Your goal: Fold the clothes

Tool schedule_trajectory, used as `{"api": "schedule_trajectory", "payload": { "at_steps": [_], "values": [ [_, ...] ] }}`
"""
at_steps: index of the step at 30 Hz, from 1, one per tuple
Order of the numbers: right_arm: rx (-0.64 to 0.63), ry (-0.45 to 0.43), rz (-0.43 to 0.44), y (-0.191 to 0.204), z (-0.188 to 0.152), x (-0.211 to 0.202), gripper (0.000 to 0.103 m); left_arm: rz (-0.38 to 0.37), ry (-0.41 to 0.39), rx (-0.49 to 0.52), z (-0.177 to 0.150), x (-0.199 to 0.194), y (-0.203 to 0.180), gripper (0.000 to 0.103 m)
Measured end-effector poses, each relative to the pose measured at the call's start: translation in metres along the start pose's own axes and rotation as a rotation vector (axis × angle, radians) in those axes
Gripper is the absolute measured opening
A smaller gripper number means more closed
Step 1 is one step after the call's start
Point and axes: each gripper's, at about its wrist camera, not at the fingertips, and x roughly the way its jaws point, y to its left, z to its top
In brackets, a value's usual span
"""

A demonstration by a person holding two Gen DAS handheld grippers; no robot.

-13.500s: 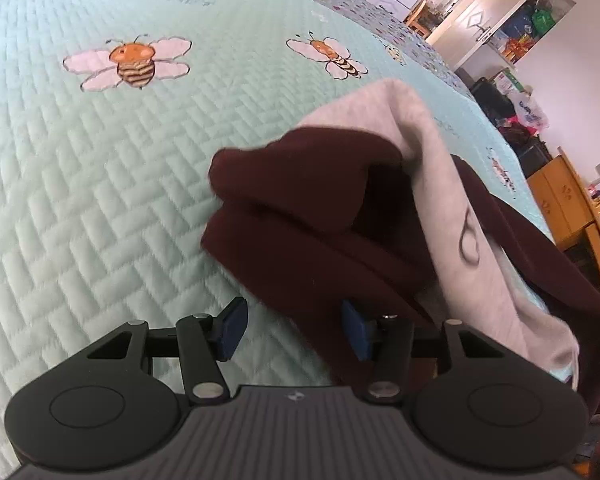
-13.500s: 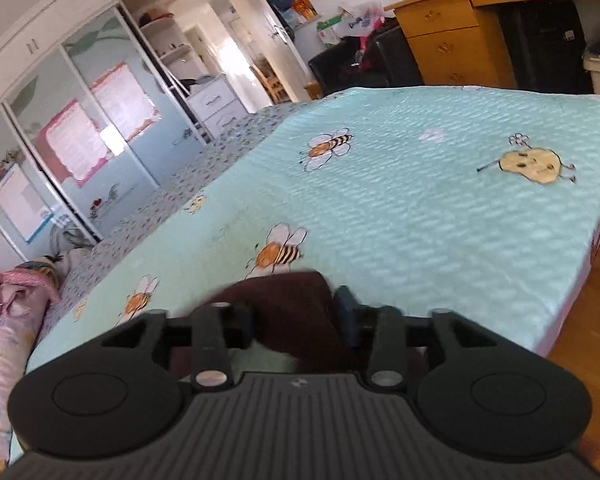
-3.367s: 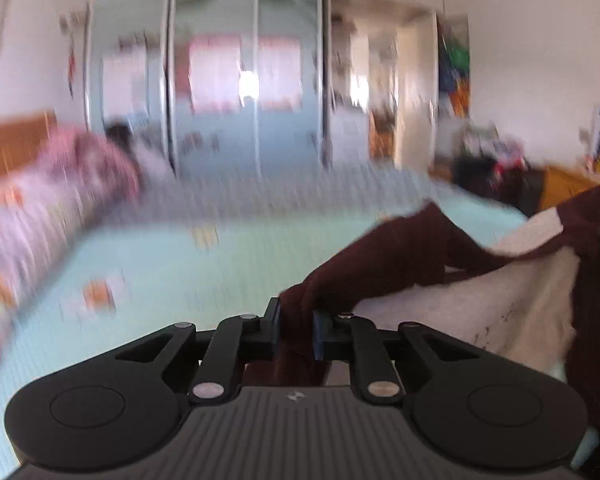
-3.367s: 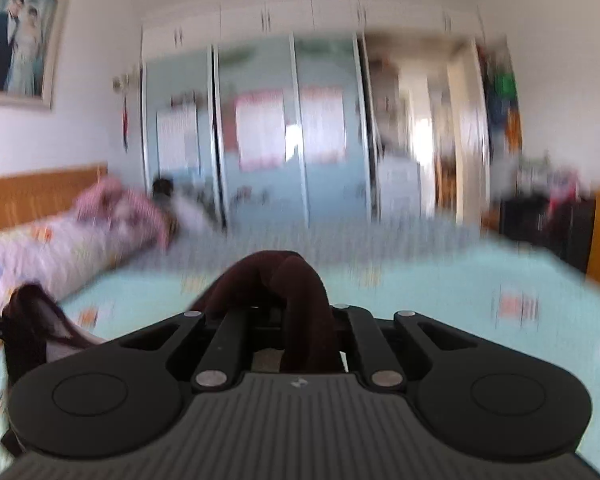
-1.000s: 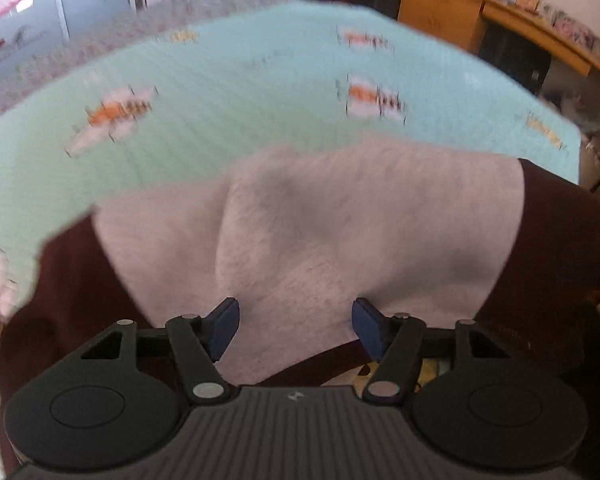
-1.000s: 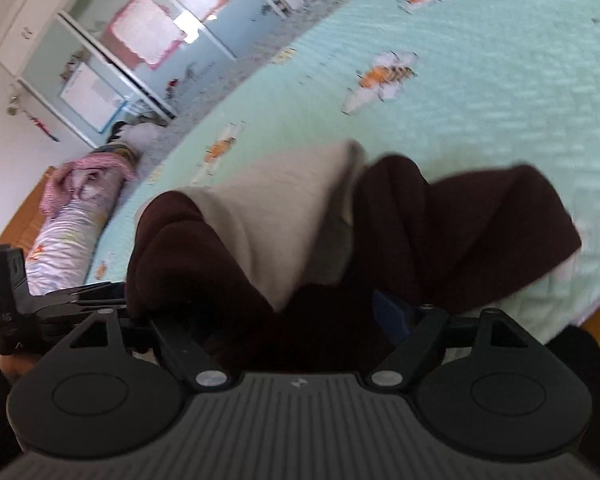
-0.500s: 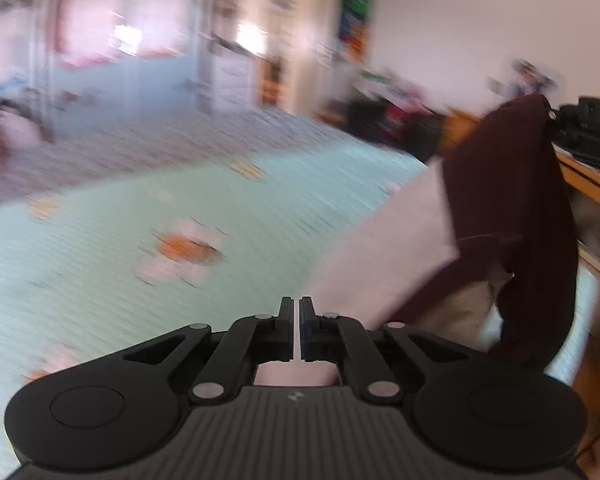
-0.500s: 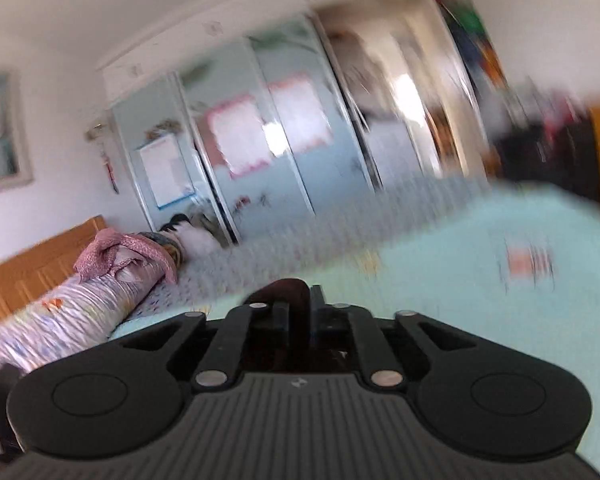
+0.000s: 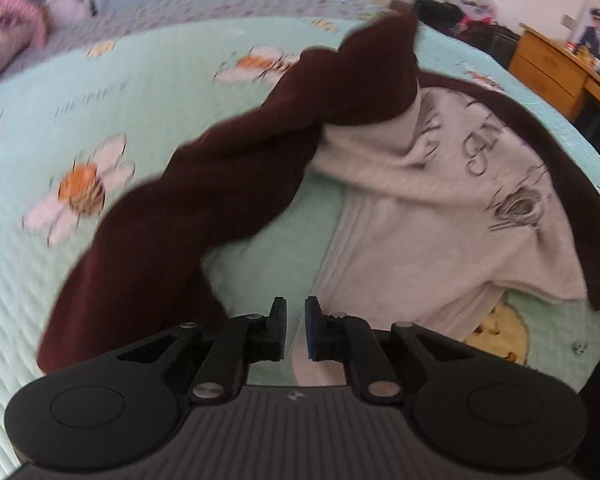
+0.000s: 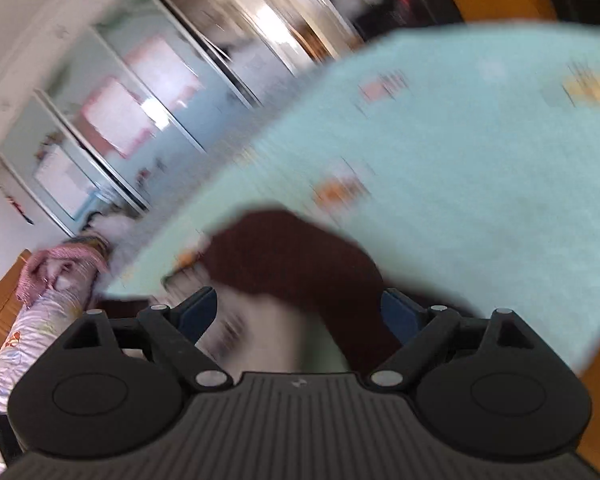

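The left claw is nearly shut, its two blue pads standing a sliver apart with nothing pinched between them; only the pale hem of the sweatshirt and a strip of bedspread show through the gap. The right claw is spread wide, its jaws having just been opening, and a dark maroon sleeve bulges in the span between the fingers without being pressed, though the blur in that view makes any touch hard to judge.

The sweatshirt lies on the bed just ahead and to the right of the left claw, grey front up with dark lettering across the chest, maroon along its far edge. One maroon sleeve runs twisted from the shoulder, ahead of the left claw, down to its left side, ending close beside the left finger.

The bed is covered by a mint quilted bedspread printed with bees. A pink bundle of bedding sits far off to the left claw's left, and a wooden desk stands beyond the bed's right edge. A mirrored wardrobe fills the wall ahead of the right claw.

The bedspread is bare to the left of the twisted sleeve and beyond the garment, while the mattress edge falls away close on the right.
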Motion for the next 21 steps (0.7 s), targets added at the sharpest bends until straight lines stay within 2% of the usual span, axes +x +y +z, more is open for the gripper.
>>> {"api": "schedule_trajectory", "payload": {
  "at_steps": [3,7,10,12,14,15,16,18,21],
  "values": [
    [0.029,0.053,0.002,-0.013,-0.015,-0.002,0.09,-0.001,0.011,-0.004,-0.001,0.006,-0.006,0.01],
    [0.087,0.108,0.102,0.004,-0.017,0.022,0.09,-0.001,0.025,0.036,0.0,0.006,-0.022,0.01],
    [0.055,0.196,0.086,0.026,-0.03,0.046,0.09,-0.011,0.027,0.071,-0.002,0.004,-0.032,0.01],
    [0.048,0.241,0.046,0.031,-0.039,0.063,0.09,-0.02,0.026,0.079,-0.005,0.001,-0.037,0.01],
    [0.027,0.248,0.036,0.036,-0.043,0.067,0.078,-0.029,0.031,0.08,-0.007,0.001,-0.039,0.01],
    [0.016,0.252,0.032,0.038,-0.045,0.069,0.038,-0.028,0.034,0.083,-0.008,0.003,-0.04,0.01],
    [0.014,0.253,0.05,0.042,-0.045,0.066,0.017,-0.025,0.037,0.085,-0.008,0.005,-0.04,0.01],
    [0.009,0.256,0.089,0.049,-0.044,0.06,0.017,-0.02,0.037,0.082,-0.008,0.006,-0.04,0.01],
    [-0.021,0.172,0.167,0.068,-0.033,0.029,0.017,-0.025,0.022,0.049,-0.009,0.0,-0.036,0.01]
  ]
}}
